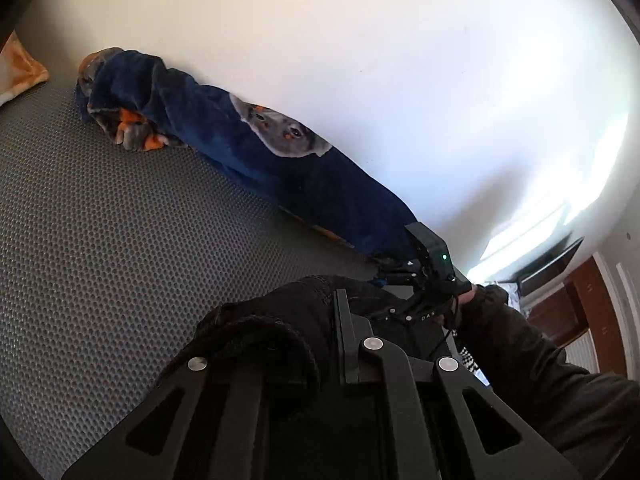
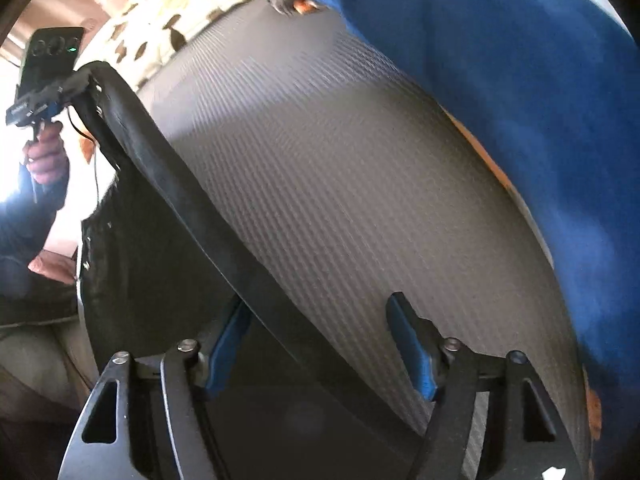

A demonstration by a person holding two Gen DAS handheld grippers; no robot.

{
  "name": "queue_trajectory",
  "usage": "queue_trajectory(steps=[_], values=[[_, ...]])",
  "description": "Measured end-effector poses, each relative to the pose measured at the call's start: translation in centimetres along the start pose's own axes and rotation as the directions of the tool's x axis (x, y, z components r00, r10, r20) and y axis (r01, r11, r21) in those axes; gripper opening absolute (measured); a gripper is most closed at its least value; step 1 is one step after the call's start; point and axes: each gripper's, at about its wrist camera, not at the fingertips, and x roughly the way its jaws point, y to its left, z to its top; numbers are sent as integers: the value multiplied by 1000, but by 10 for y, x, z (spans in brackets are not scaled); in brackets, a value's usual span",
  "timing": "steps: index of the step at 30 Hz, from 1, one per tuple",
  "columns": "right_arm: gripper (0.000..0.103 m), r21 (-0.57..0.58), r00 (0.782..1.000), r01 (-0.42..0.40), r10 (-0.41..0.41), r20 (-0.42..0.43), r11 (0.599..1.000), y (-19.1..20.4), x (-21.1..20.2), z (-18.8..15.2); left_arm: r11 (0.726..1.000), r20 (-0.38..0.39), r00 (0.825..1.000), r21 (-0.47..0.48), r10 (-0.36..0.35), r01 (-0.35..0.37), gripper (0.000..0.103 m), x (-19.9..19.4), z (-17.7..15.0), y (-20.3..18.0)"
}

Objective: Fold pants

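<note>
The black pants (image 1: 280, 328) are held up above a grey textured mat (image 1: 120, 240). In the left wrist view the dark fabric bunches over my left gripper (image 1: 316, 344), whose fingers are mostly hidden by it; it looks shut on the pants. In the right wrist view the pants' edge (image 2: 192, 200) runs taut from the other gripper (image 2: 86, 76) down between my blue-padded fingers (image 2: 412, 348). My right gripper (image 2: 320, 340) stands wide apart with the pants' edge passing between the pads. The right gripper also shows in the left wrist view (image 1: 400, 276).
A rolled dark blue blanket (image 1: 240, 148) with grey and orange animal prints lies along the white wall behind the mat, also in the right wrist view (image 2: 500, 100). A cream patterned cloth (image 2: 172, 12) lies at the mat's far end. Wooden furniture (image 1: 580, 304) stands at the right.
</note>
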Motion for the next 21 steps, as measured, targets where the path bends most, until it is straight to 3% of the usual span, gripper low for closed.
queue_trajectory(steps=[7, 11, 14, 17, 21], values=[[44, 60, 999, 37, -37, -6, 997, -26, -17, -42, 999, -6, 999, -11, 34, -34, 9, 7, 5, 0], [23, 94, 995, 100, -101, 4, 991, -28, -21, -51, 998, -19, 998, -8, 57, -57, 9, 11, 7, 1], [13, 97, 984, 177, -180, 18, 979, -21, -26, -59, 997, -21, 996, -14, 81, -81, 10, 13, 9, 6], [10, 124, 959, 264, -274, 76, 957, -3, -41, -68, 995, -18, 995, -22, 98, -98, 10, 8, 9, 10], [9, 179, 906, 365, -392, 157, 914, 38, -70, -87, 995, -19, 994, -13, 103, -104, 10, -7, 0, 4]])
